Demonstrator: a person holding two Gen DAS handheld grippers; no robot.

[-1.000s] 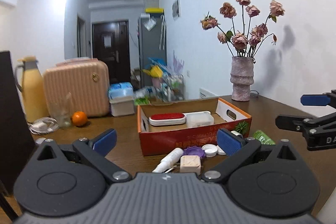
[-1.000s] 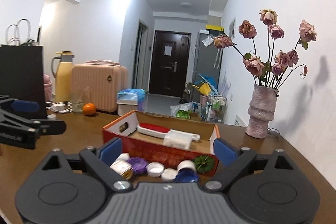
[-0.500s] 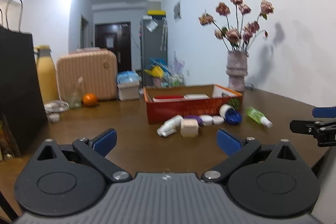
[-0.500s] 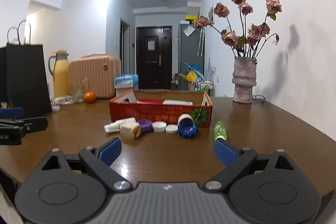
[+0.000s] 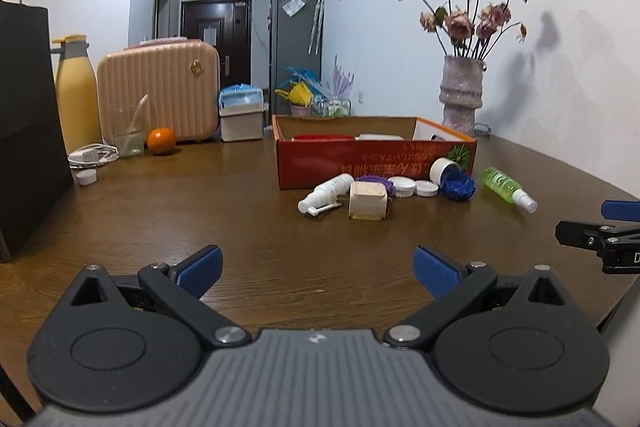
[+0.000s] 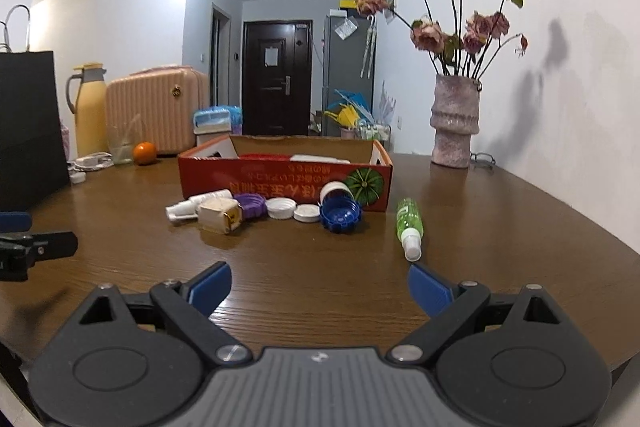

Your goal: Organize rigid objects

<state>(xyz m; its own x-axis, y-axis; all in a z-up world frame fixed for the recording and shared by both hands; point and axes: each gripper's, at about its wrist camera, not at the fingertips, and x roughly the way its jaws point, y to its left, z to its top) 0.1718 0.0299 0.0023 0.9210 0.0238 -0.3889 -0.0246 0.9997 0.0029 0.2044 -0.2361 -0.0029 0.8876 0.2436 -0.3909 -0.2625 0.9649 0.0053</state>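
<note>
Left tool (image 5: pixel 316 269) and right tool (image 6: pixel 319 285): black linkage arms, silver pivot screws, ribbed grey housing, blue fingertip pads (image 5: pixel 434 269).

A cardboard box (image 6: pixel 284 179) sat mid-table (image 6: pixel 500 227), with a row of small items along its front wall: from left, a spray bottle (image 6: pixel 196 203), a block-shaped jar (image 6: pixel 219 215), several caps (image 6: pixel 281 207), and a tipped jar (image 6: pixel 335 191). Another spray bottle (image 6: pixel 409 227) lay right of the row. A vase (image 6: pixel 455 121) stood behind the box to the right. A suitcase (image 6: pixel 158 115), flask (image 6: pixel 89 109) and orange (image 6: pixel 144 153) stood behind it to the left.
</note>
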